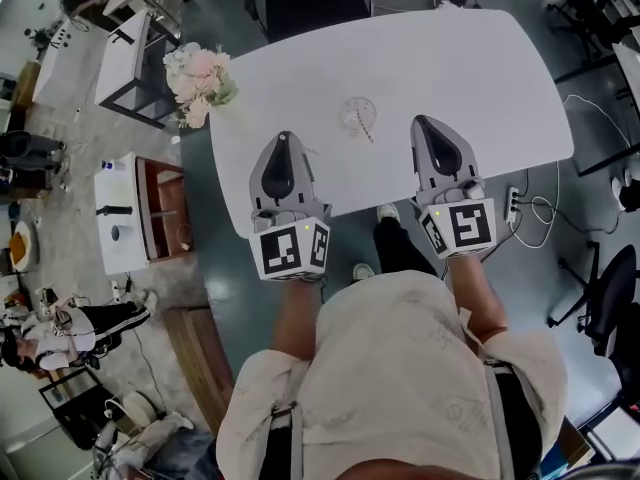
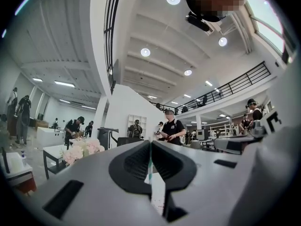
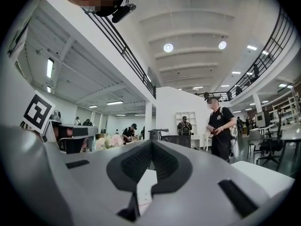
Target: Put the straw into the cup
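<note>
1. The left gripper [image 2: 149, 144] has its grey, ridged black-padded jaws pressed together, holding nothing.
2. The right gripper [image 3: 151, 144] has its jaws together too, with nothing between them.
3. A round, clear plastic cup [image 1: 358, 116] stands on the smooth white table [image 1: 450, 58], just ahead of the fingertips and between the two grippers.
4. A thin, red-marked straw [image 1: 366, 128] crosses the cup's mouth.
5. Pale pink flowers [image 1: 200, 83] sit left of the left fingertips.

Table [image 1: 450, 78] open around cup [image 1: 358, 118]; flowers [image 1: 198, 83] far-left corner.
</note>
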`<action>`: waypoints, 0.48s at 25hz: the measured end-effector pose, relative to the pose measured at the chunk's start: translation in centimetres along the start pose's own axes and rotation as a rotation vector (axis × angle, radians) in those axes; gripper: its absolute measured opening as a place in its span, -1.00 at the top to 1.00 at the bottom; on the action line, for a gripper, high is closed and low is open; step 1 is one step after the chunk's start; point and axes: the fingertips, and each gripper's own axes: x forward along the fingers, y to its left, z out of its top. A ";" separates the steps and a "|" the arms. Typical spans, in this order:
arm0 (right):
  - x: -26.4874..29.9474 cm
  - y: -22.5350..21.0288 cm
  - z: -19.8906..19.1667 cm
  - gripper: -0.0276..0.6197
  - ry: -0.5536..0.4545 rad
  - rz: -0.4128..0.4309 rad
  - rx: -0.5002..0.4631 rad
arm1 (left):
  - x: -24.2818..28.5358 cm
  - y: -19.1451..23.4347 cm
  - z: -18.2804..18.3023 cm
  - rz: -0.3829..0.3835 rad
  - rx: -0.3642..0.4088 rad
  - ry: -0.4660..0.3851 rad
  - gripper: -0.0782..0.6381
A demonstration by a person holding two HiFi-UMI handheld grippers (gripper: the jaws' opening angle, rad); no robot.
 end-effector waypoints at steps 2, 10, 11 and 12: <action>2.0 -1.6 -0.2 0.91 0.002 0.005 0.010 | 2.3 -0.2 -0.2 -0.004 0.002 0.016 0.75; 7.9 -7.4 -2.0 0.91 0.024 -0.003 0.053 | 10.5 -1.2 -1.7 -0.019 -0.020 0.067 0.75; 8.5 -7.9 -2.6 0.91 0.033 -0.002 0.060 | 11.4 -1.3 -2.2 -0.022 -0.024 0.076 0.75; 9.1 -8.4 -3.1 0.91 0.041 0.000 0.066 | 12.3 -1.4 -2.7 -0.024 -0.032 0.086 0.75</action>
